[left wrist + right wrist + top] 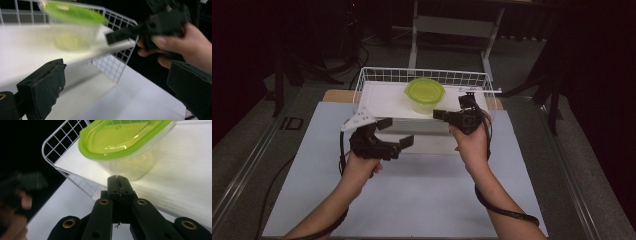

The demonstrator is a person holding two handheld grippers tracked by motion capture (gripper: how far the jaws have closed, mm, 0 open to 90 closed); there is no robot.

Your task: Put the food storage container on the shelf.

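On top of a dark floor sits a big white table [412, 200], and a person's two arms reach over it from the near side. At the far end of the table stands a white wire basket [362, 85] with a flat white board [382, 100] lying across it.

On that board sits a clear plastic tub [425, 96] with a bright green lid [425, 89]. The lid is on the tub. The tub is near the middle of the board, a bit toward the right. In the right gripper view the tub [130, 162] looks big and close, just past the jaw tips, but not touching them.

The left hand [359, 167] holds the left gripper [395, 132] in the air over the table, in front of the basket. Its two black jaws are spread wide apart and hold nothing. In the left gripper view they stand at each side, with the blurry tub [72, 32] far beyond them.

The right hand [472, 145] holds the right gripper [439, 114] at the front right of the basket. It points left toward the tub. Its jaws are pressed together with nothing between them.
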